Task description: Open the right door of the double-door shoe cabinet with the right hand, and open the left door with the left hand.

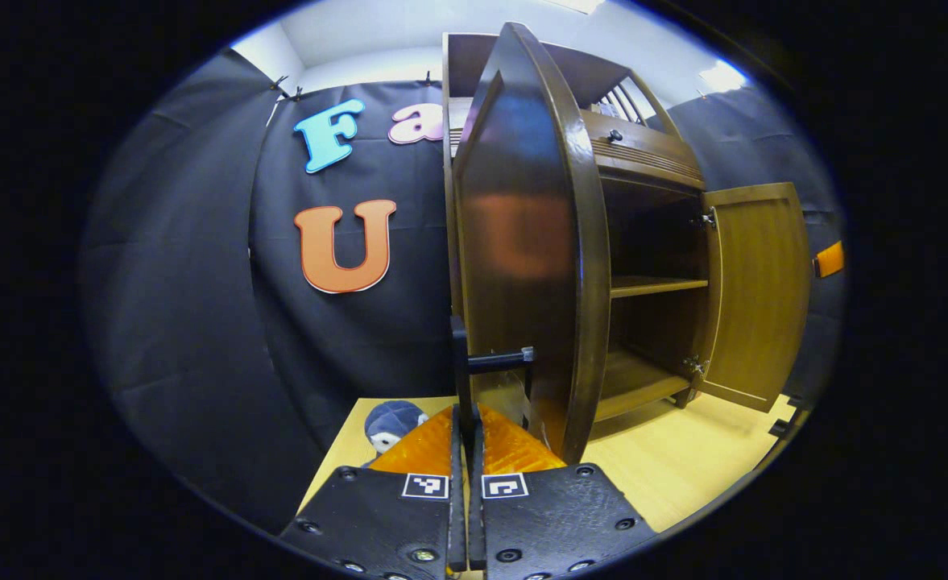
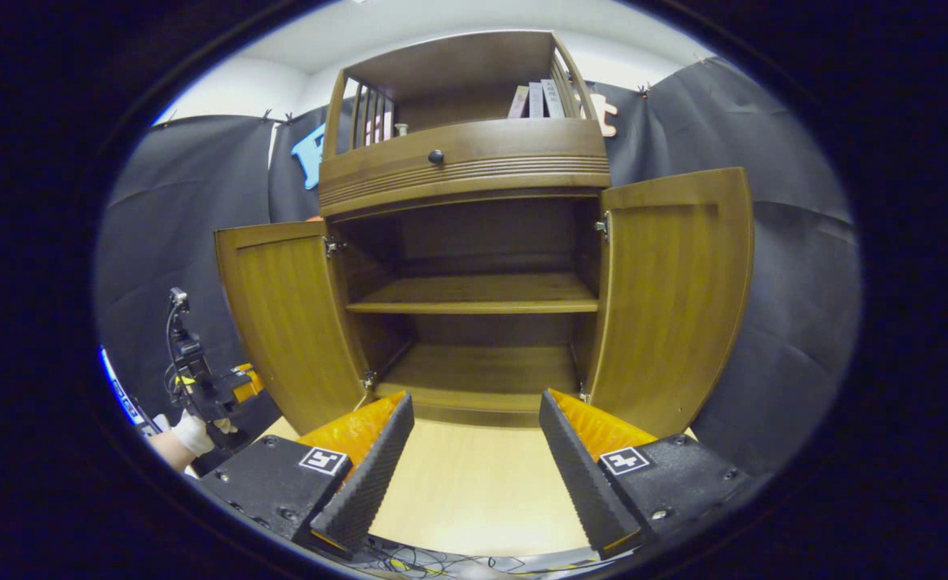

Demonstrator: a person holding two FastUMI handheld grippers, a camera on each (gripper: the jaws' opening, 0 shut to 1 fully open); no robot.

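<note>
From the right gripper view we see the shoe cabinet (image 2: 474,266) standing on the tabletop (image 2: 482,491) with both doors swung out. The left door (image 2: 292,318) stands at the left and the right door (image 2: 671,298) at the right. Between them the middle shelf (image 2: 474,302) and the bottom shelf (image 2: 478,374) lie bare, with open tabletop in front of them. Up top, a few books (image 2: 536,100) lean in the railed upper shelf above a drawer (image 2: 461,157).

Far left, a person's hand (image 2: 192,435) holds the left hand-held gripper (image 2: 200,387).

The right hand-held gripper (image 2: 474,451) is spread wide, touching nothing.

In the left gripper view, the left hand-held gripper (image 1: 466,427) is pinched narrow on the handle (image 1: 498,360) of the left door (image 1: 530,242), whose edge faces us.
</note>
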